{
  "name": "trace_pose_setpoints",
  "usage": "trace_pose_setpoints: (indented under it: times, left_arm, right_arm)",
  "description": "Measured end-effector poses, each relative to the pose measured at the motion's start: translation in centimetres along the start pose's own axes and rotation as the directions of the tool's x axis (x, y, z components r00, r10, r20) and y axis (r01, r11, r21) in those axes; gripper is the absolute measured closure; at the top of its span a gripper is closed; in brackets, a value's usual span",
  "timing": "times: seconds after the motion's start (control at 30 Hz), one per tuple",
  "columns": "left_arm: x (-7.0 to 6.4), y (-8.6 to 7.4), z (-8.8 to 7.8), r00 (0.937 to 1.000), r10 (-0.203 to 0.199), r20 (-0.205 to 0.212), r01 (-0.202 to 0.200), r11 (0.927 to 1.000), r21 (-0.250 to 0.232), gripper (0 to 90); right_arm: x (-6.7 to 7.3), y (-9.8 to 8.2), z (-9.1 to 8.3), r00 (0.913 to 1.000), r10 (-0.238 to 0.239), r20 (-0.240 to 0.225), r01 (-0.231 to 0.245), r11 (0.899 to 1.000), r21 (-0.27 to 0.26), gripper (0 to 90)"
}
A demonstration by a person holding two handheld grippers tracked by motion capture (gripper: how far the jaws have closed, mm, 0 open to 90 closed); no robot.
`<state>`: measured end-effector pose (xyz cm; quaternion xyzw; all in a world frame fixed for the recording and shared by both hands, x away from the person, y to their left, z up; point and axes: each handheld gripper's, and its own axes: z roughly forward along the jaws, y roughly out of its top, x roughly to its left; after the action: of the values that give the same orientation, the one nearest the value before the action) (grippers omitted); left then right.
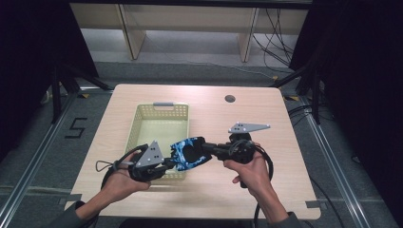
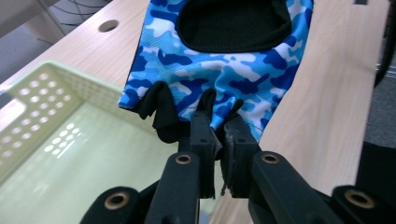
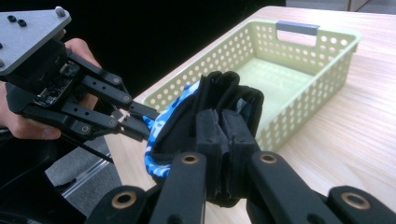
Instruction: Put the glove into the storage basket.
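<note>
A blue camouflage glove [image 1: 189, 153] with black lining hangs stretched between my two grippers, above the near right corner of the pale green basket [image 1: 142, 124]. My left gripper [image 1: 172, 164] is shut on the glove's black finger end [image 2: 212, 119]. The glove's blue cloth [image 2: 219, 70] spreads out ahead of it. My right gripper [image 1: 203, 148] is shut on the glove's black cuff [image 3: 224, 100]. In the right gripper view the left gripper [image 3: 140, 122] pinches the far end, held by a hand.
The perforated basket [image 3: 299, 70] with a grey handle [image 1: 163, 104] sits left of the table's middle, its floor bare [image 2: 70, 154]. A round cable hole [image 1: 230, 99] lies at the table's far right. Black cables trail from both grippers.
</note>
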<state>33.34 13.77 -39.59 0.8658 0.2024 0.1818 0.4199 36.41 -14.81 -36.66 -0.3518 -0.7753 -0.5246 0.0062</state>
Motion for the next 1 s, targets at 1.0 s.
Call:
trace_pose_setpoints:
  times: [1.0]
  left_arm:
    - [8.4,-6.5,-0.9,0.9887,-0.093,-0.118,0.115,0.9742,0.195,83.7]
  right_arm:
    - [-1.7,1.4,14.0,0.9969,0.078,0.001,-0.078,0.991,0.104,87.4]
